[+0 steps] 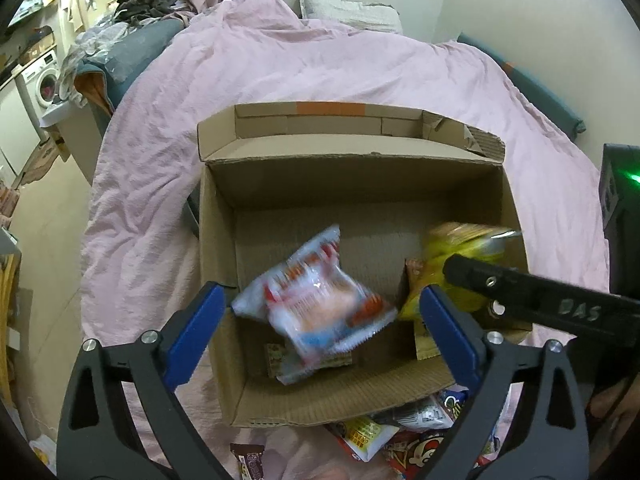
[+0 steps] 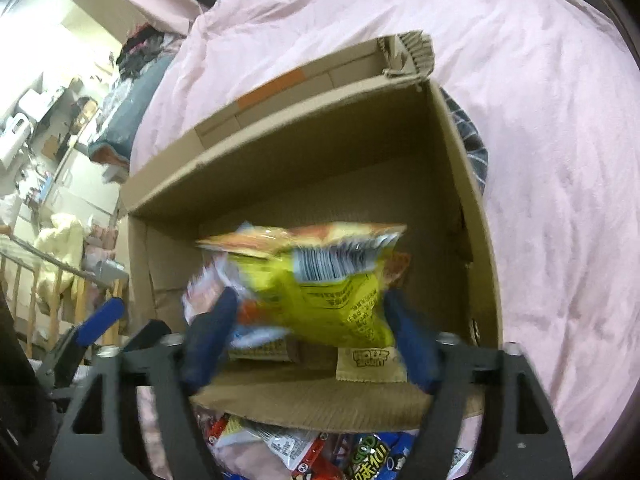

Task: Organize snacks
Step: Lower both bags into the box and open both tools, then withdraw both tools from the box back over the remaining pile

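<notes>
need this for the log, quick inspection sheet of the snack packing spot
surface: pink bedcover over a bed
job's things: open cardboard box; white-red snack bag and yellow snack bag blurred above its floor, a brown packet inside
clutter: loose snack packs in front of the box
grippers: left gripper open; right gripper open, neither pressing a bag
cables: nothing seen
surroundings: washing machine, clothes pile

Motion blur smears the white-and-red snack packet [image 1: 316,304], so its print cannot be read. The yellow snack bag [image 2: 320,284] is blurred too, hiding part of the brown packet [image 2: 370,364] beneath. The loose snack pile [image 1: 404,436] is cut off by the bottom edge and crossed by the left hand-held gripper [image 1: 320,336].
</notes>
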